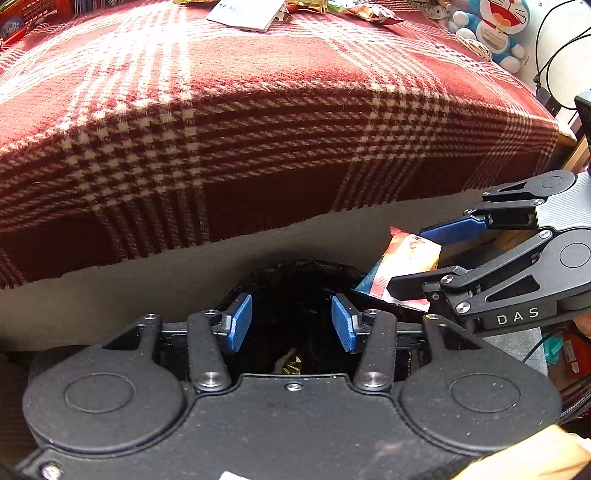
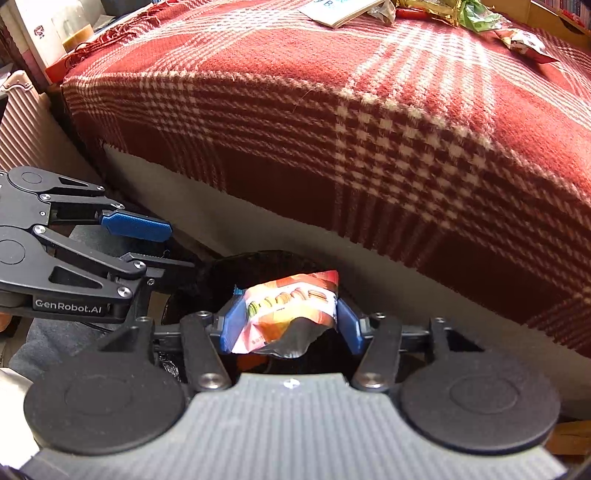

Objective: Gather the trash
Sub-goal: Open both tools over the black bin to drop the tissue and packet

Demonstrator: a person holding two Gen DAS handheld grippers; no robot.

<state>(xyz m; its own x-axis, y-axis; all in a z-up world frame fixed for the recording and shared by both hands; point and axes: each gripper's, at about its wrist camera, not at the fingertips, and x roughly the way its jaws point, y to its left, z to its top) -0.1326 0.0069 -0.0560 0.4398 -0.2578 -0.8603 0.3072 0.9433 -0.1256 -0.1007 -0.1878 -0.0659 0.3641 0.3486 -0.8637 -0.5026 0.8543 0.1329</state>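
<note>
Left tool [image 1: 291,321]: jaws apart, nothing between, above the black bin bag [image 1: 295,280].
Right tool [image 2: 290,325]: jaws apart around the snack wrapper [image 2: 288,314]; grip uncertain, over the bag.

- A red and cream plaid blanket [image 1: 258,122] drapes a bed beyond the fingers.
- A white booklet [image 1: 245,13] lies on the blanket's far side.
- A blue cartoon cat plush [image 1: 498,29] sits far right.
- A pink ribbed suitcase [image 2: 18,122] stands far left.
</note>
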